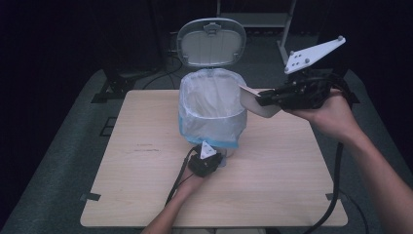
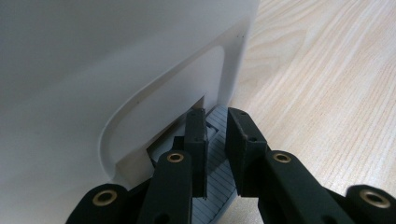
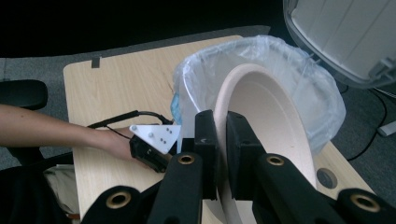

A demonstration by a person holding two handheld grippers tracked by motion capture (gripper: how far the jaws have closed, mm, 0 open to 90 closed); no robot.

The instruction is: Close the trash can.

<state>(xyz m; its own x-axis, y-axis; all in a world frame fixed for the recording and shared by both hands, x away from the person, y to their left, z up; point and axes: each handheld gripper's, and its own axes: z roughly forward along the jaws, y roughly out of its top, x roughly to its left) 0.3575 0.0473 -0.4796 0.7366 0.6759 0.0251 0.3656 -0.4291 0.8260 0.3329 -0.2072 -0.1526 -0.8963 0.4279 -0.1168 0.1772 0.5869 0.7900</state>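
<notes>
Pale wood table [image 1: 146,195] under me, dark room all around, grey carpet past the edges, and the white pedal bin [image 1: 212,109] sits mid-table with its lid [image 1: 211,41] flipped up behind. My left gripper [image 1: 216,157] is down low at the bin's near base, jaws parted a narrow gap, one finger [image 2: 195,140] tucked into the recess at the bin's foot, over the ribbed grey pedal [image 2: 215,172]; whether it's actually pressing, I can't tell. My right gripper [image 1: 260,100] is up at the bin's right rim, jaws nearly closed and pinching the edge of a beige bowl [image 3: 268,130], tilted on its side with its mouth facing the clear liner bag [image 1: 214,85]. The bowl's lower rim is hidden behind my own jaws, and the bin's inside is hard to read through the crinkled plastic.
</notes>
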